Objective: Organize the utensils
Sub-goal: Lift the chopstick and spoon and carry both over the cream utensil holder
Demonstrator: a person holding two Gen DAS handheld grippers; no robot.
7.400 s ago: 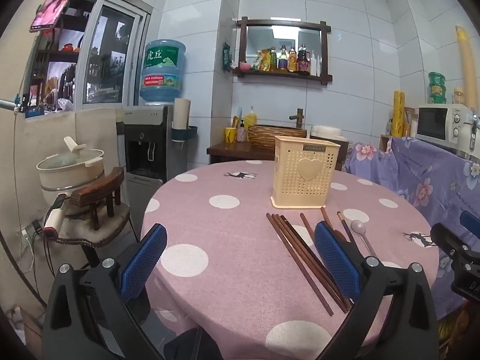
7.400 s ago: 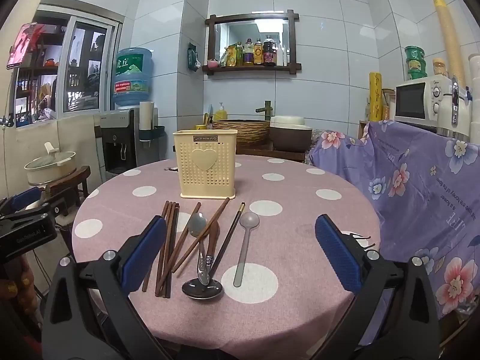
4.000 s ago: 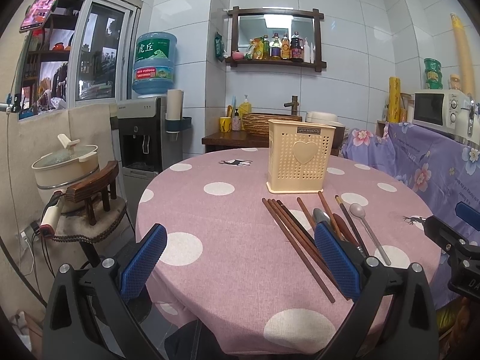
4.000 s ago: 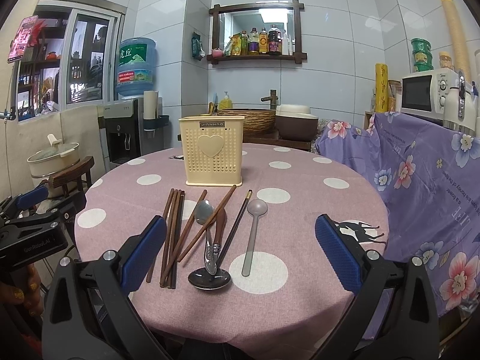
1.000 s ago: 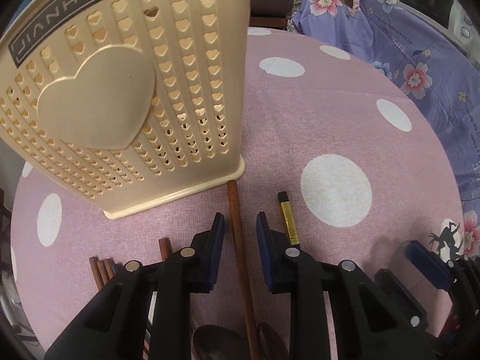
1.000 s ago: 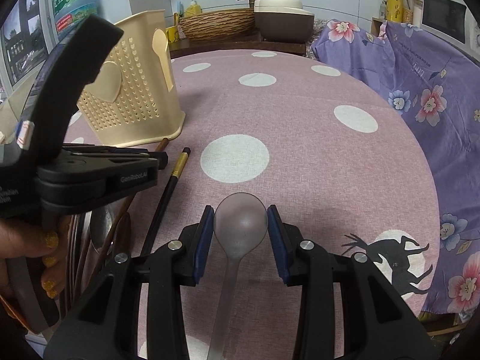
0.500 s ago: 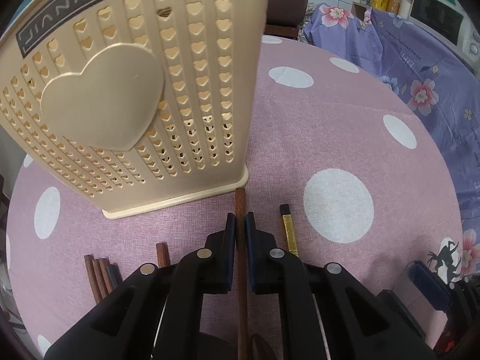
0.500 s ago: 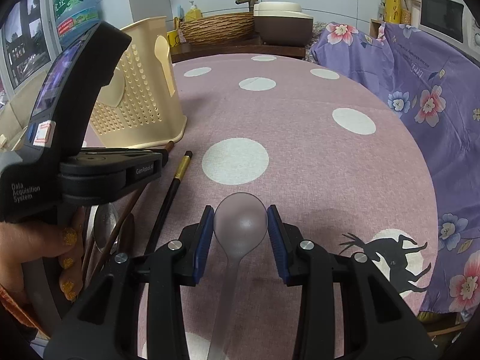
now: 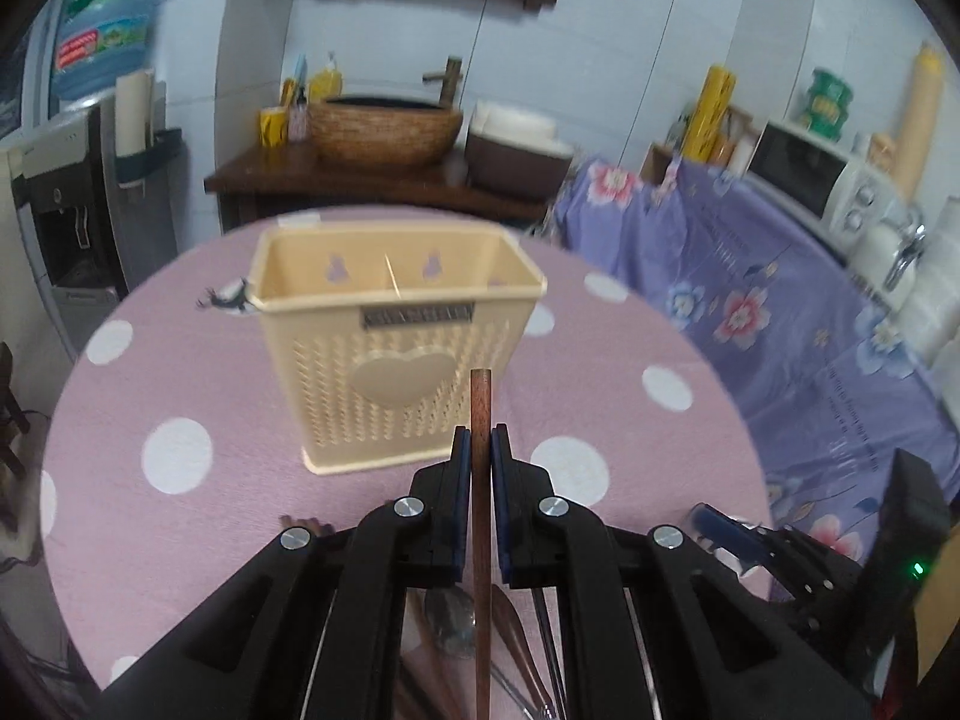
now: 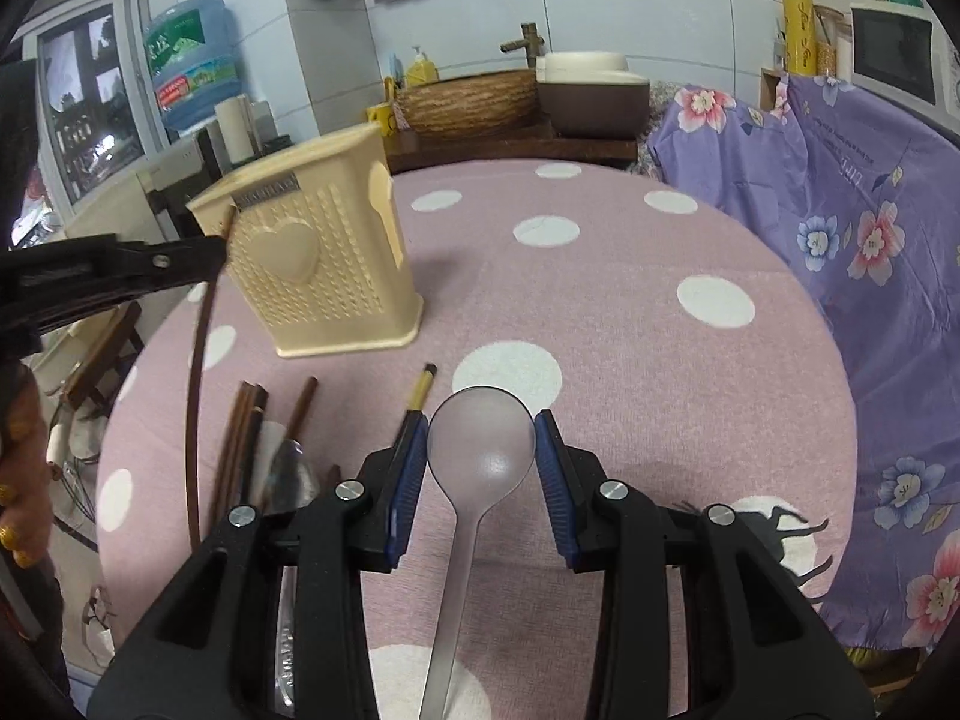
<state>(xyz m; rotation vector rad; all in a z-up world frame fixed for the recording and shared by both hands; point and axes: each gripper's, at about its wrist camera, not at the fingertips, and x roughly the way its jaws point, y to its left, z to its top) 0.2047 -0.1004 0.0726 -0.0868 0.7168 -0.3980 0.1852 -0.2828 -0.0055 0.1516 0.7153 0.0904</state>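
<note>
My left gripper point(image 9: 478, 450) is shut on a brown wooden chopstick point(image 9: 480, 408), held off the table in front of the beige perforated utensil holder point(image 9: 390, 330), whose open top shows. In the right wrist view that left gripper point(image 10: 204, 252) sits at the left, with the chopstick point(image 10: 193, 420) hanging down from it beside the holder point(image 10: 312, 264). My right gripper point(image 10: 480, 438) is shut on the bowl of a grey spoon point(image 10: 480, 450), raised slightly over the pink dotted tablecloth point(image 10: 630, 324).
Several brown chopsticks point(image 10: 243, 444), a black chopstick with a gold band point(image 10: 420, 396) and a metal spoon point(image 10: 288, 474) lie on the table to the left of my right gripper. A purple flowered cloth point(image 10: 870, 210) covers furniture at the right. A person's hand point(image 10: 24, 480) is at the left edge.
The left gripper closed on the chopstick and lifted it up and back from the holder's base; the holder's open top now shows. The right gripper rose a little with the spoon.
</note>
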